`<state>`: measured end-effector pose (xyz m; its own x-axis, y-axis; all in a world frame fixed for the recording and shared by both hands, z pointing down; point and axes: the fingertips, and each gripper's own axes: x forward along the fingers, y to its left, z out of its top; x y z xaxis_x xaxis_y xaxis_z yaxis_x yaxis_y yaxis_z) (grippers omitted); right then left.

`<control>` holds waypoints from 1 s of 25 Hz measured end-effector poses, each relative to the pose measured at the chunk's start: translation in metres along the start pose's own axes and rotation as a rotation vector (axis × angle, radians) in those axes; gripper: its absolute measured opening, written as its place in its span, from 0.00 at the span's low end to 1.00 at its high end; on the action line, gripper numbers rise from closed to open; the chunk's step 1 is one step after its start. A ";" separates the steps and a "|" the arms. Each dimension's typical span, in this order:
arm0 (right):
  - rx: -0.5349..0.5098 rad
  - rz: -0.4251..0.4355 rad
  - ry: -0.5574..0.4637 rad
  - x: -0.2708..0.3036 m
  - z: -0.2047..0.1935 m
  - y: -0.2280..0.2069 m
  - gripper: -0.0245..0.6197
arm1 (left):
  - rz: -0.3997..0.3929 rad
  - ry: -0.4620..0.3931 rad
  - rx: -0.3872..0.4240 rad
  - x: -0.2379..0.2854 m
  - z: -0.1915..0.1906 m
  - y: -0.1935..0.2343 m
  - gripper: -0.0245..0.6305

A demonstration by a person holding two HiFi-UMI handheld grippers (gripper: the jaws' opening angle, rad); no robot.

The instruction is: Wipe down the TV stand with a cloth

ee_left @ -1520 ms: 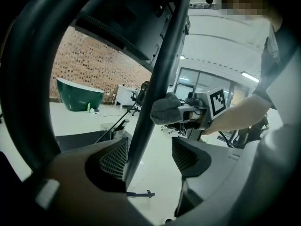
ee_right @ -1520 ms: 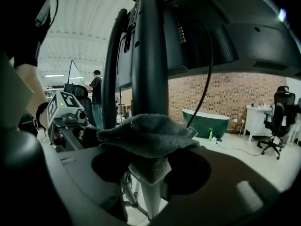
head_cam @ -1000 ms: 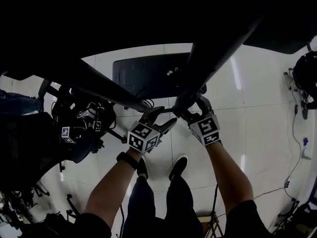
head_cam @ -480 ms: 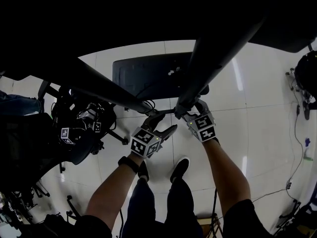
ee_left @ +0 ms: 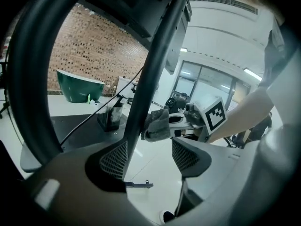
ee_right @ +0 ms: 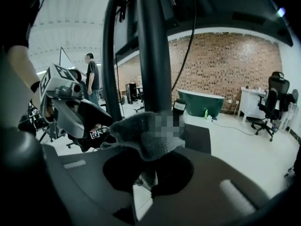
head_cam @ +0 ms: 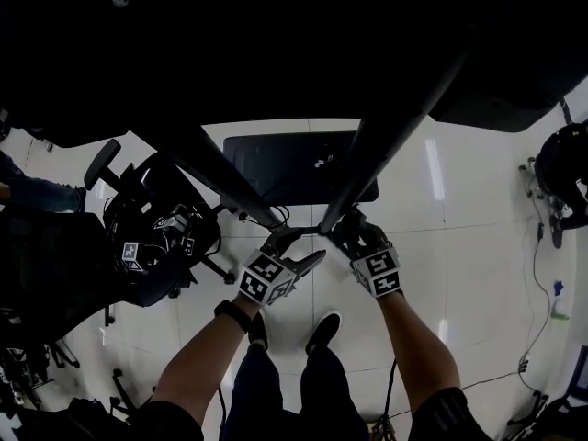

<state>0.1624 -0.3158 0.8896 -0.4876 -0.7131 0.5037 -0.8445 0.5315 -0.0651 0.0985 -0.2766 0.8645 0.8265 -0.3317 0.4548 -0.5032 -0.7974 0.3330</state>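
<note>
Now, right tool [ee_right: 149, 171]: clamped on grey cloth [ee_right: 141, 135], stand pole [ee_right: 153, 55] just ahead.
Left tool [ee_left: 149, 157]: jaws apart, tilted downward.

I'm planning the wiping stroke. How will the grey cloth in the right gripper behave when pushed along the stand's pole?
Probably floppy: the grey cloth bulges and droops over the shut right gripper. Its fuzzy nap suggests it would drag on the pole rather than slip, and it may bunch up.
</note>
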 end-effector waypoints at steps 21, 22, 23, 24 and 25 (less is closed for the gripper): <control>-0.026 0.092 -0.398 -0.270 0.220 0.159 0.08 | 0.092 -0.281 0.255 -0.264 0.131 -0.174 0.52; -0.035 0.085 -0.404 -0.278 0.222 0.171 0.08 | 0.087 -0.289 0.268 -0.278 0.132 -0.183 0.52; -0.035 0.076 -0.409 -0.286 0.224 0.182 0.08 | 0.081 -0.300 0.280 -0.292 0.134 -0.191 0.52; -0.031 0.066 -0.416 -0.294 0.227 0.192 0.08 | 0.073 -0.316 0.288 -0.306 0.135 -0.200 0.52; -0.030 0.054 -0.428 -0.305 0.231 0.202 0.08 | 0.063 -0.335 0.293 -0.319 0.136 -0.210 0.52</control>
<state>0.0895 -0.0969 0.5243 -0.5845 -0.8056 0.0969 -0.8113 0.5822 -0.0534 -0.0253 -0.0716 0.5366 0.8569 -0.4906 0.1584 -0.5024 -0.8635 0.0437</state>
